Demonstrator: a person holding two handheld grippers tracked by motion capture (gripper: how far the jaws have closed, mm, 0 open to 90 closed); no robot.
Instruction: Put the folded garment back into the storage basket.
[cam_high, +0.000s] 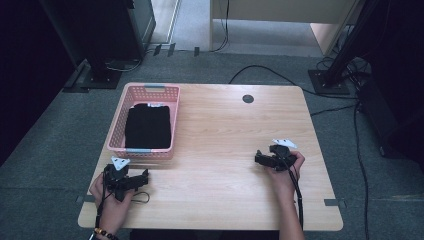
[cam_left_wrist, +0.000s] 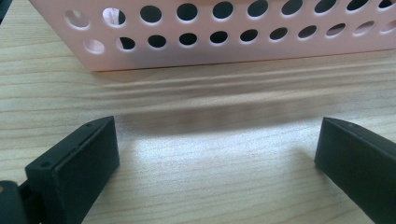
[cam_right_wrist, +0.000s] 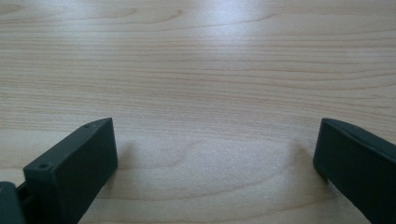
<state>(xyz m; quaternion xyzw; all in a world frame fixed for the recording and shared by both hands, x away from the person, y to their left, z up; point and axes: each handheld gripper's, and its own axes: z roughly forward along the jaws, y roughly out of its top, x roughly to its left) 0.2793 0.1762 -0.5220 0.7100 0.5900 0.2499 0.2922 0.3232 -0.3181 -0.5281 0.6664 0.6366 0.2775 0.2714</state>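
Basket (cam_high: 116, 131) sits just beyond the left gripper (cam_high: 142, 176), maybe holding black cloth (cam_high: 147, 126); right gripper (cam_high: 258, 158) rests apart, both spread wide.

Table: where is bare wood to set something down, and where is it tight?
The table is bare between the basket and the right gripper, and behind it up to the grommet. The near edge between both hands is free too. Tight only at the left: the left gripper sits just short of the basket, which holds a black cloth.
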